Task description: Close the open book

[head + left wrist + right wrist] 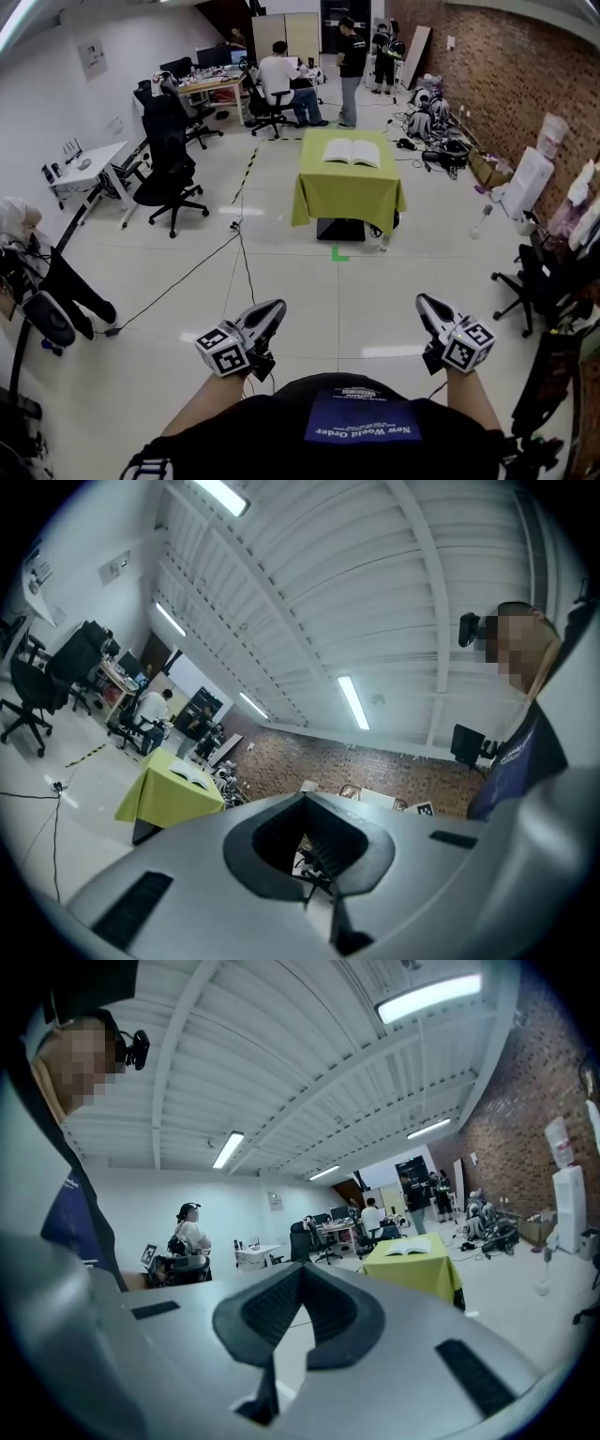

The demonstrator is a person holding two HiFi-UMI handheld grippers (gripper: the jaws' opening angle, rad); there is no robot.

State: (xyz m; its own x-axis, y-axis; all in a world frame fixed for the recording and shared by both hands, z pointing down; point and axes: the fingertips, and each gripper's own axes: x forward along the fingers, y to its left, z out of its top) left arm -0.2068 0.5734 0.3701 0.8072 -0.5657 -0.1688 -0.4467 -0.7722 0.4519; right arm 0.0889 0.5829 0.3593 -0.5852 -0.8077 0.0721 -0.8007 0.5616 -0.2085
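Both empty: left gripper (272,311) and right gripper (429,307) hold fingers closed on nothing, well apart from the table (342,197). On it the book (352,152) lies open; nothing done yet, approach and closing both remain.

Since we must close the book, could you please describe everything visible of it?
The open book lies flat, face up, on the yellow-green tablecloth across the room, toward its far edge. Its white, paper-looking pages spread in two roughly even, slightly arched halves from a central fold. Print and cover are too far off to make out. Only the yellow-green tablecloth touches it; nothing lies on it.
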